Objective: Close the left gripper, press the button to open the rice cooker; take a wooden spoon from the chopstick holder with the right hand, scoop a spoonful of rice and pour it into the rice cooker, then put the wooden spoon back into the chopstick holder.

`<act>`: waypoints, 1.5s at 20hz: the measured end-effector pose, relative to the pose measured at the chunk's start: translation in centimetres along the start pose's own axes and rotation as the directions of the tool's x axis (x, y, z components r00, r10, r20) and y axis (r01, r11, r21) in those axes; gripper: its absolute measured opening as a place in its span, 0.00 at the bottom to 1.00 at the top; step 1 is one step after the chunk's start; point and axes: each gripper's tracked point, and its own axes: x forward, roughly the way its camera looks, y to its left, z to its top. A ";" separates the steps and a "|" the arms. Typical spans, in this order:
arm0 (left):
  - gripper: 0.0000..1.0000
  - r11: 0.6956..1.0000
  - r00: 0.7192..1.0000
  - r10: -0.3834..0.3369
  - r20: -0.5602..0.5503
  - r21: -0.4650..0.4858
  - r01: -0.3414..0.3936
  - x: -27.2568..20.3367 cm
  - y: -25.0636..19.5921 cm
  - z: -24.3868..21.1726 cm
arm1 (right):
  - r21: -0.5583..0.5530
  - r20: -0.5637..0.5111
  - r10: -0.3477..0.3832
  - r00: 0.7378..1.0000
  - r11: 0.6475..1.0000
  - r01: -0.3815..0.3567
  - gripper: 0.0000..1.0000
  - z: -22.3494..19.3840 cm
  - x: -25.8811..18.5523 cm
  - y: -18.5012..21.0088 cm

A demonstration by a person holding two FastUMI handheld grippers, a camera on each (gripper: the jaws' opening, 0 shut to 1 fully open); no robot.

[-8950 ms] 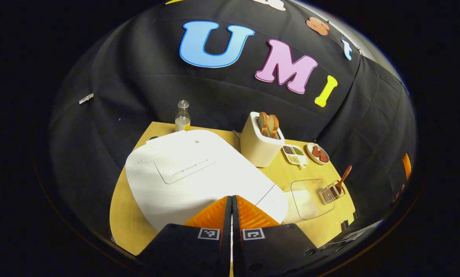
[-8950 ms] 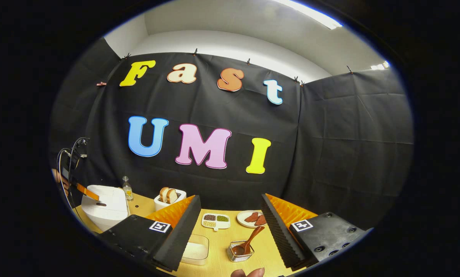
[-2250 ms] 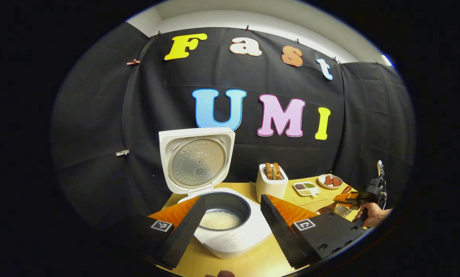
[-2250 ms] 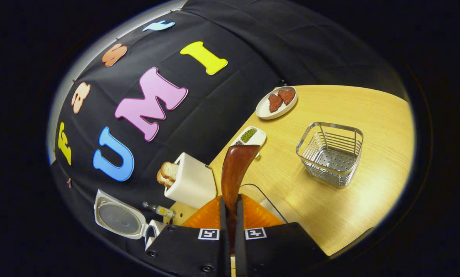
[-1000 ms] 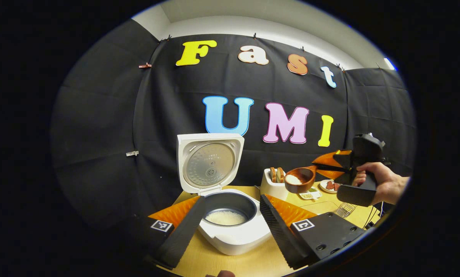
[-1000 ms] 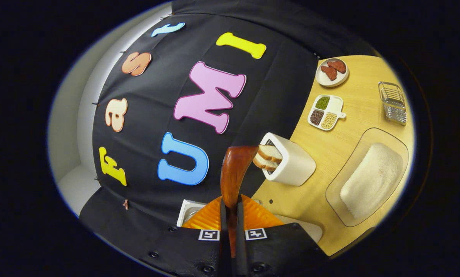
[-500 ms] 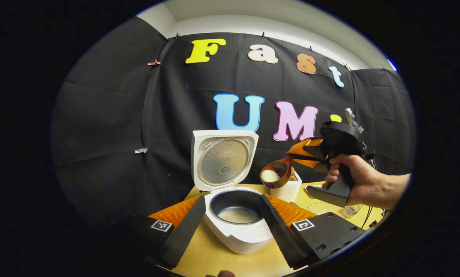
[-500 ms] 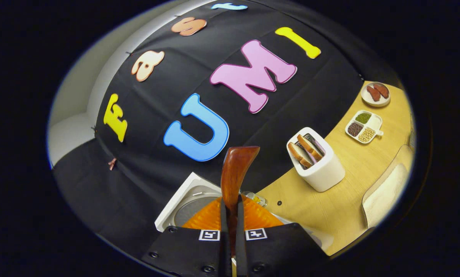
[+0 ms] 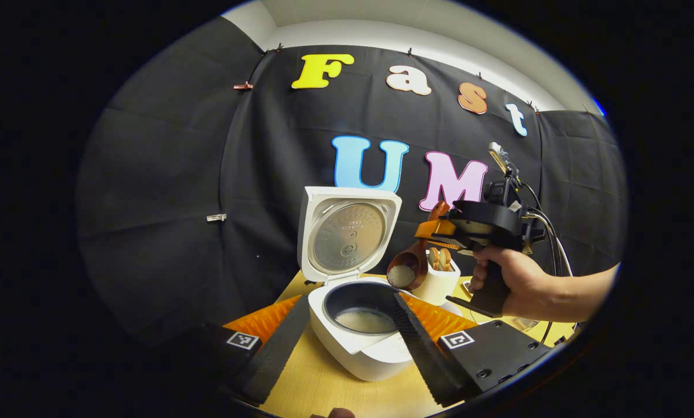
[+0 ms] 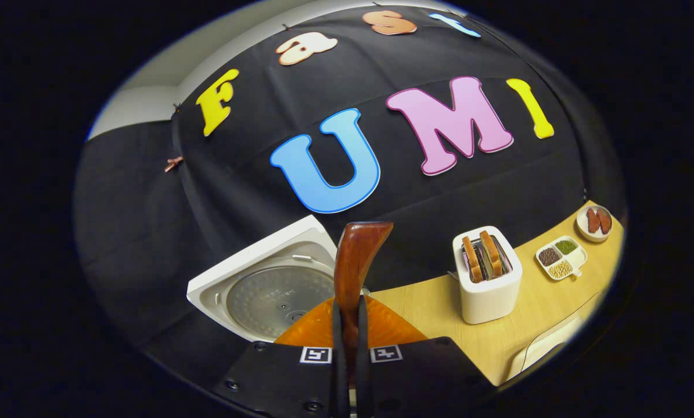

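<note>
- my left claw point(image 9: 347, 331) hangs low at the counter's near edge, its jaws spread wide and holding nothing; the rice cooker point(image 9: 361, 342) sits on the counter point(image 9: 317, 386) between my two fingers point(image 9: 277, 342), close to that near edge.
- the cooker's lid point(image 9: 347, 235) stands upright at the back and the dark inner pot point(image 9: 361, 302) is open to the air above, with a layer of rice point(image 9: 365, 320) at its bottom.
- my right claw point(image 10: 347, 325) is clenched on the handle of the wooden spoon point(image 10: 355, 261), both fingers pressing its sides.
- in the left gripper view the wooden spoon's bowl point(image 9: 405, 271) hangs just above the pot's far right rim, tipped down toward it, with a small heap of white rice inside; my right hand point(image 9: 512, 284) grips the tool's handle to the right of the cooker.
- just behind the spoon stands a white toaster point(image 10: 487, 281) with two slices of bread up in its slots, clear counter around it in the right gripper view.
- further toward the counter's far right corner lie a divided dish of beans point(image 10: 558, 255) and a small plate point(image 10: 593, 223) with reddish-brown pieces.
- a clear container's rim point(image 10: 547, 342) shows at the counter's right side.
- black cloth walls close the booth behind and to the sides.
</note>
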 end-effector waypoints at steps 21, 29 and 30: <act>0.96 1.000 1.000 0.012 0.008 -0.025 -0.012 0.4 1.5 -0.6 | -0.773 -0.019 0.327 0.945 0.595 -0.221 0.09 -2.2 -2.8 9.1; 0.96 1.000 1.000 0.008 0.007 -0.014 -0.008 0.1 0.6 -0.8 | -0.750 -0.049 0.306 0.951 0.617 -0.237 0.09 -3.1 -3.5 8.2; 0.96 1.000 1.000 0.007 0.009 -0.012 -0.007 0.0 0.4 -0.7 | -0.702 -0.045 0.286 0.957 0.673 -0.234 0.09 -2.6 -3.5 7.7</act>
